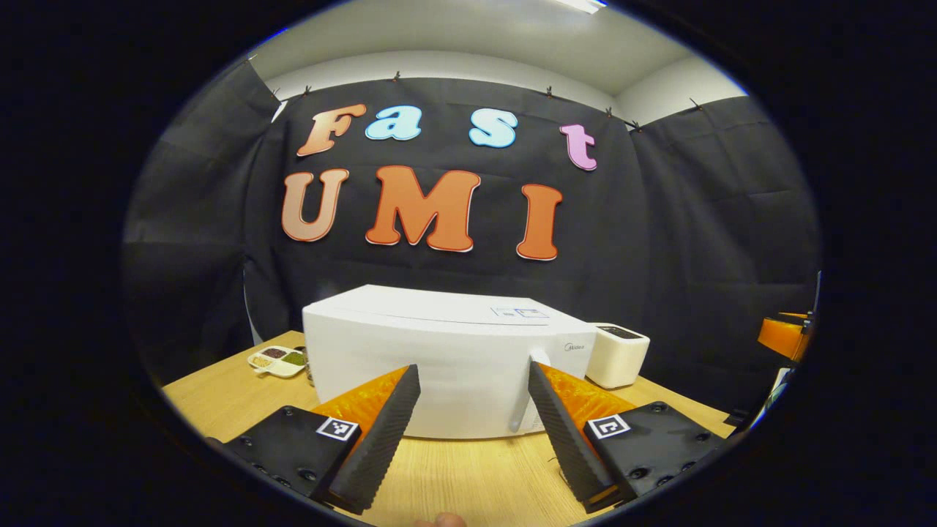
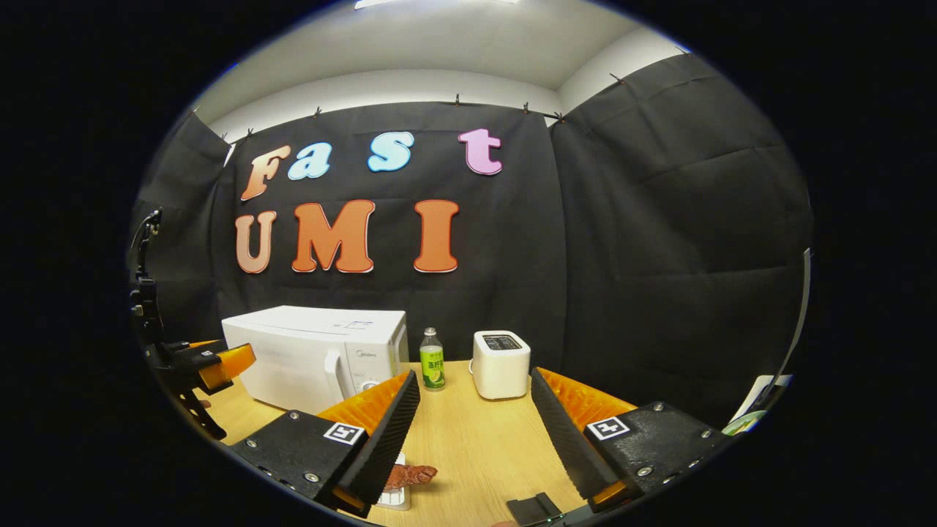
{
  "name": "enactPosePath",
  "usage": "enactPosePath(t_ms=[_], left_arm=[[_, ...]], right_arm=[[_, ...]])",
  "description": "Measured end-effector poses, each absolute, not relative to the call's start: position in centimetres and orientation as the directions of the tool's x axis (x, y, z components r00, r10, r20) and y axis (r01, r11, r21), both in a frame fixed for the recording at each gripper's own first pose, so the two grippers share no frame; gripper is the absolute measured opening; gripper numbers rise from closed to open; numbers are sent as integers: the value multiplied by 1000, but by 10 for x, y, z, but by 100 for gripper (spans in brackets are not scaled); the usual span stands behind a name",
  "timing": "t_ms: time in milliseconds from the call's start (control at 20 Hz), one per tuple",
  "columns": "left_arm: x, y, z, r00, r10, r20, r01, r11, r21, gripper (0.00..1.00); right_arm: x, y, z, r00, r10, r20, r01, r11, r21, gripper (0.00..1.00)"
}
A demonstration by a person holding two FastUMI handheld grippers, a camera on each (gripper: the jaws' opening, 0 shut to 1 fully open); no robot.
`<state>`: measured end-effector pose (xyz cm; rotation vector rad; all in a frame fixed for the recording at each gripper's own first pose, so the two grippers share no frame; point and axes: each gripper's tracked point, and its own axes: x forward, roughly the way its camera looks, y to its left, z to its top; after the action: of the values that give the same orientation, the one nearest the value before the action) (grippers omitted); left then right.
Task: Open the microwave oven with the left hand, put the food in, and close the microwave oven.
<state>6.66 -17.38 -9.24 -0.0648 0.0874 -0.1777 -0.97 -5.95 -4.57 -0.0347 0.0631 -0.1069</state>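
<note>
Microwave dead ahead of my left gripper, door shut.

My left gripper (image 1: 474, 428) is wide and empty; the upright door handle (image 1: 528, 388) stands beside its right finger. The food (image 2: 410, 476) lies under my wide, empty right gripper (image 2: 474, 439).

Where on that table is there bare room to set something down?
Bare wood lies in front of the microwave oven, and a wider strip runs forward from the green bottle and toaster. It is more crowded at the microwave's far side by the sectioned dish, and near the food.
</note>
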Motion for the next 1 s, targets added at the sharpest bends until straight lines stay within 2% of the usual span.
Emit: enactPosePath(t_ms=[150,250,300,400,450,550,600,650,700,750,800,900,1000], left_arm=[[89,-203,-101,976,-204,-78,200,978,-60,98],[101,-227,-115,967,-237,-97,231,971,-67,98],[106,-234,-121,965,-240,-105,234,970,-67,94],[121,-243,-132,967,-227,-111,222,973,-57,98],[128,-249,-140,966,-227,-120,222,974,-52,94],[143,-257,-154,966,-221,-133,218,975,-35,94],[149,-257,-163,967,-208,-145,207,978,-26,98],[155,-259,-170,968,-203,-150,202,979,-25,94],[157,-263,-178,965,-202,-164,200,979,-27,98],[161,-266,-185,962,-204,-179,203,979,-26,94],[162,-266,-191,961,-195,-194,196,980,-15,97],[170,-271,-191,966,-192,-174,197,980,11,70],[174,-272,-192,969,-180,-172,186,982,20,54]], right_arm=[[-8,-73,-51,990,-126,-69,125,992,-18,95],[-4,-82,-56,987,-138,-77,138,990,-11,95],[-4,-87,-59,986,-147,-80,146,989,-11,95],[-2,-96,-63,983,-163,-88,163,987,-12,95],[-1,-100,-65,981,-170,-92,170,985,-10,95],[0,-109,-70,978,-184,-100,184,983,-8,95],[1,-113,-72,976,-191,-104,191,981,-6,95],[2,-116,-75,974,-197,-109,198,980,-2,95],[4,-119,-79,973,-202,-115,203,979,4,95],[5,-121,-82,972,-203,-122,206,979,11,95],[6,-122,-85,970,-204,-128,208,978,18,95],[7,-125,-90,969,-206,-136,212,977,24,95],[7,-125,-91,969,-207,-138,212,977,24,95]])
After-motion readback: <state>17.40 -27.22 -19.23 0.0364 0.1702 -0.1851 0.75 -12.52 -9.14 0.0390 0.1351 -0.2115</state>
